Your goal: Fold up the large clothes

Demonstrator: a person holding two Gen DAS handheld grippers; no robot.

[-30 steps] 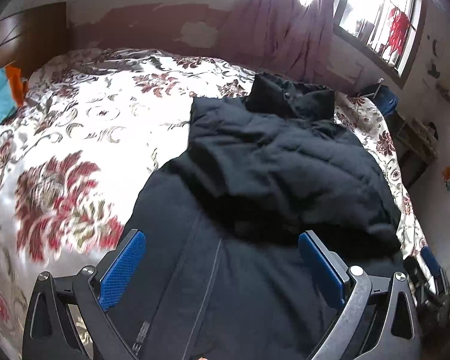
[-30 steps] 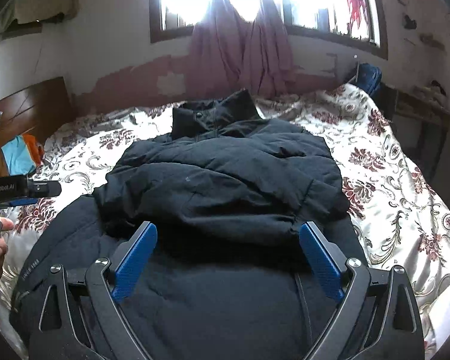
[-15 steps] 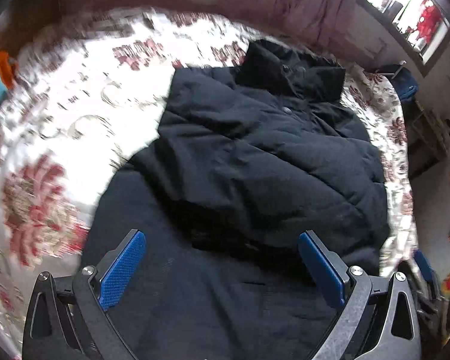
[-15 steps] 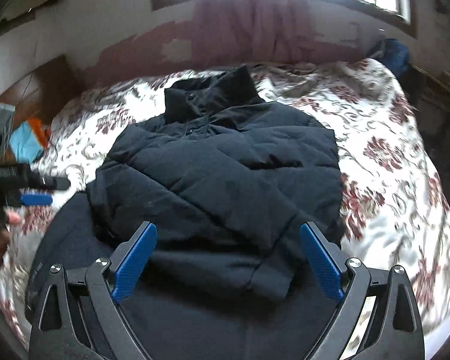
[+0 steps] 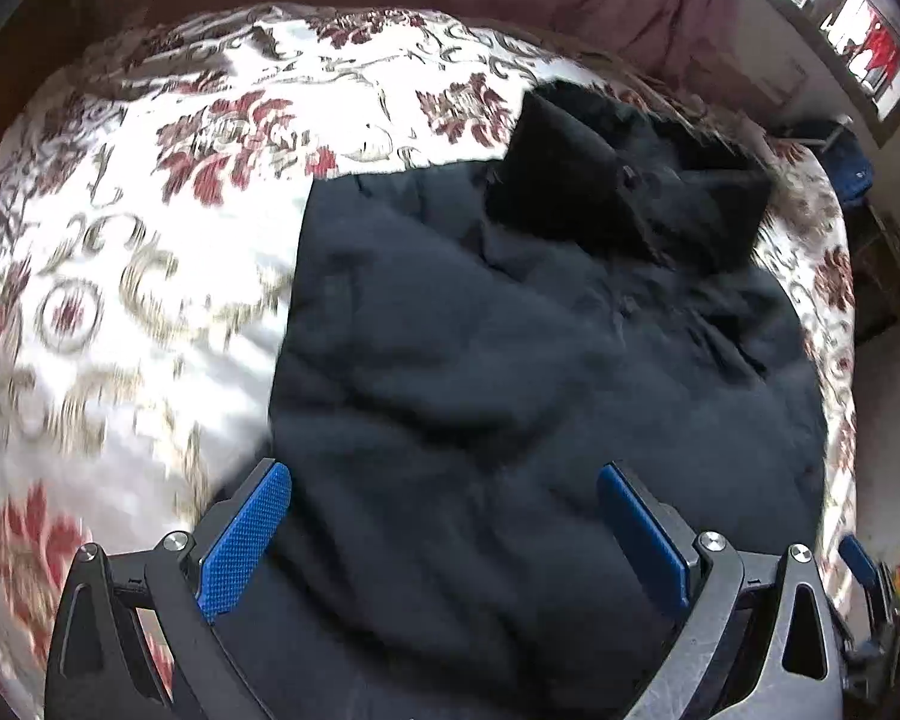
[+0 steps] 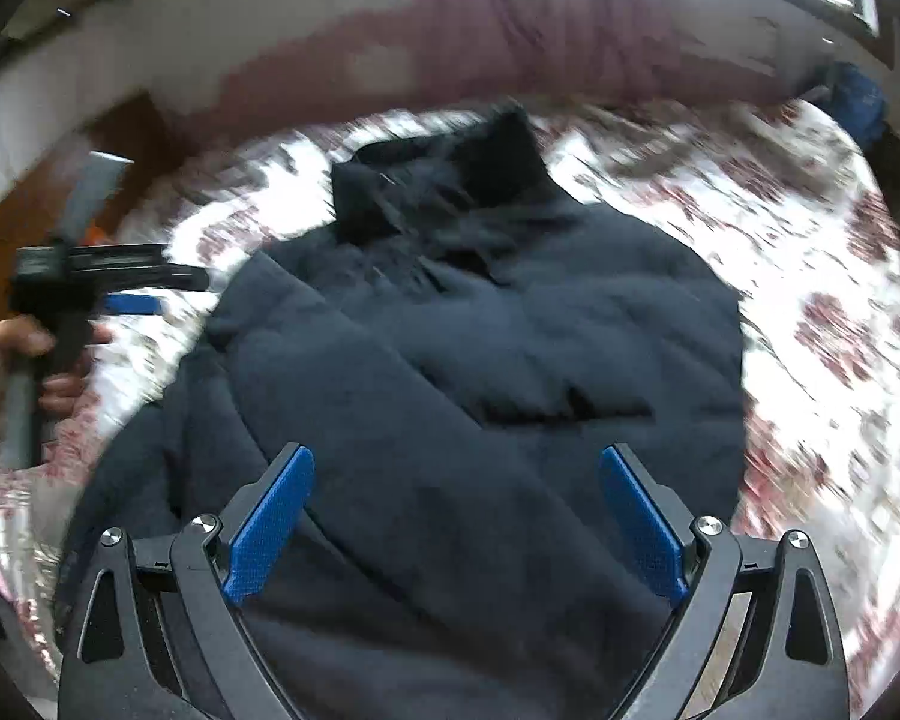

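A large dark navy padded jacket [image 5: 498, 372] lies on the bed with its sleeves folded over the body and its collar [image 5: 618, 180] at the far end. In the right wrist view the same jacket [image 6: 486, 372] fills the middle. My left gripper [image 5: 444, 516] hovers open above the jacket's near left part, nothing between its blue pads. My right gripper [image 6: 456, 498] is open too, above the jacket's near hem, holding nothing. The right wrist view also shows the left gripper [image 6: 126, 294] at far left, held by a hand [image 6: 6, 360].
A floral red-and-white bedspread [image 5: 120, 276] covers the bed around the jacket. A mauve curtain [image 6: 546, 18] and windows stand behind the bed. A wooden headboard [image 6: 120, 144] is at the left, and a dark blue bag [image 6: 858, 102] at the far right.
Both grippers have risen and tilted downward over the jacket, so the wall and windows slid out of view. Both stayed open. The jacket has not moved.
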